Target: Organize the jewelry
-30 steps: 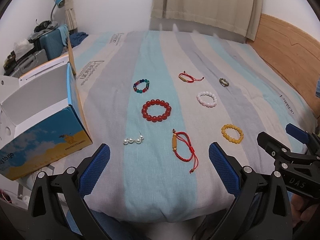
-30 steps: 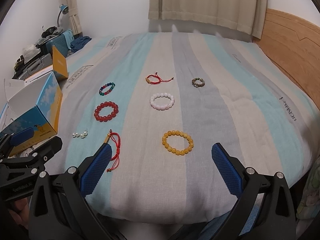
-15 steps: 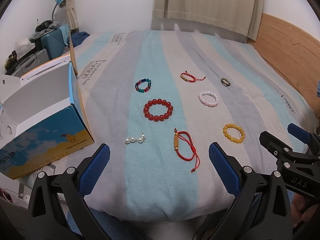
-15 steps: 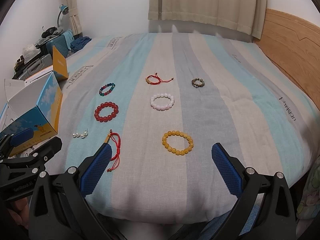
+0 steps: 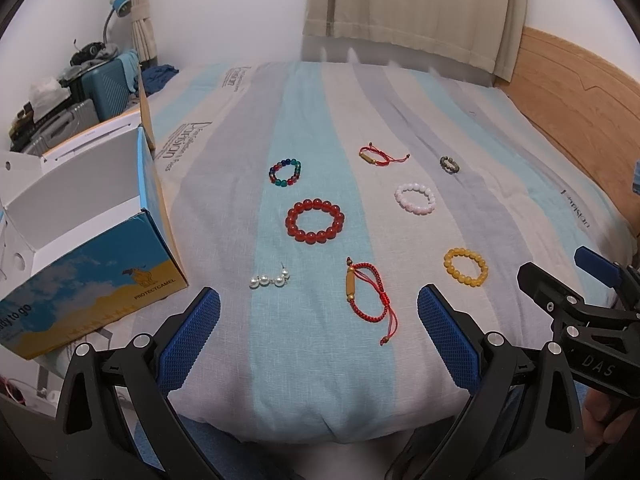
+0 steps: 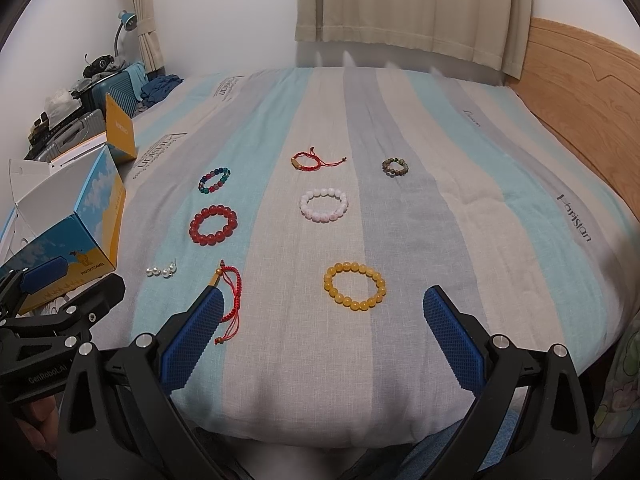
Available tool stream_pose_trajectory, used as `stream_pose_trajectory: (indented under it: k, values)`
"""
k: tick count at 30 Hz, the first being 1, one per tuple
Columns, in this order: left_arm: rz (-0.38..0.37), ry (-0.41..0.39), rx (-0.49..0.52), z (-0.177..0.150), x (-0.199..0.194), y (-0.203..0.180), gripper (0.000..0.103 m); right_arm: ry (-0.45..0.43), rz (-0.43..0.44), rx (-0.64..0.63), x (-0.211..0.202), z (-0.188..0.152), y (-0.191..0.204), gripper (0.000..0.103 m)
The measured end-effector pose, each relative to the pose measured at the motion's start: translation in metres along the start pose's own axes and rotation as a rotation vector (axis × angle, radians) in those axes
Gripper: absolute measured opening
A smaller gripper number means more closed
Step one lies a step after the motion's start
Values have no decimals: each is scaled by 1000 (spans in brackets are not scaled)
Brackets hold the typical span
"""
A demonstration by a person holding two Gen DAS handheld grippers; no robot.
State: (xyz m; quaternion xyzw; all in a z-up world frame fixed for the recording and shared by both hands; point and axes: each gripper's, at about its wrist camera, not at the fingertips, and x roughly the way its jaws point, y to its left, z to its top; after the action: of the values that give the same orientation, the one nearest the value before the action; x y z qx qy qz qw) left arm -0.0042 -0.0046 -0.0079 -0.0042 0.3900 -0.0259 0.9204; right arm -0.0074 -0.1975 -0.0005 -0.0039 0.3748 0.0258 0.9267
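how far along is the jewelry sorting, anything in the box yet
Nothing looks done: what shows of the open box holds no jewelry. Both the left gripper and right gripper hover open, holding nothing. All eight pieces, including the red bead bracelet, lie on the bed.

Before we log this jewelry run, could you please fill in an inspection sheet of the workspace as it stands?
Surface: striped bedspread, jewelry laid out apart in rows.
Job's things: red bead bracelet, multicolour bracelet, pearl piece, two red cord bracelets, pink bracelet, yellow bracelet, dark bead ring; open blue and yellow box at the bed's left edge.
Clutter: none among the jewelry.
Grippers: left gripper and right gripper both open, holding nothing, short of the jewelry.
Cables: nothing seen.
Surroundings: suitcases with piled items, desk lamp, curtains, wooden headboard.
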Motion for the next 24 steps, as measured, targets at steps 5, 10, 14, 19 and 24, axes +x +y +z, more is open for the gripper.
stream_pose_trajectory:
  k: [5, 10, 14, 19, 24]
  values:
    - [1, -1, 0, -1, -1, -1, 97, 0, 1, 2, 0, 0, 0, 96]
    - [0, -1, 0, -1, -1, 0, 97, -1, 2, 4, 0, 0, 0, 96]
    - [1, 1, 1, -1, -1, -1, 97, -1, 1, 3, 0, 0, 0, 96]
    - [-1, 3, 2, -1, 1, -1, 97, 0, 1, 3, -1, 1, -1, 96]
    - [-5, 35, 12, -4, 17, -1, 97, 16, -9, 6, 7, 3, -9, 96]
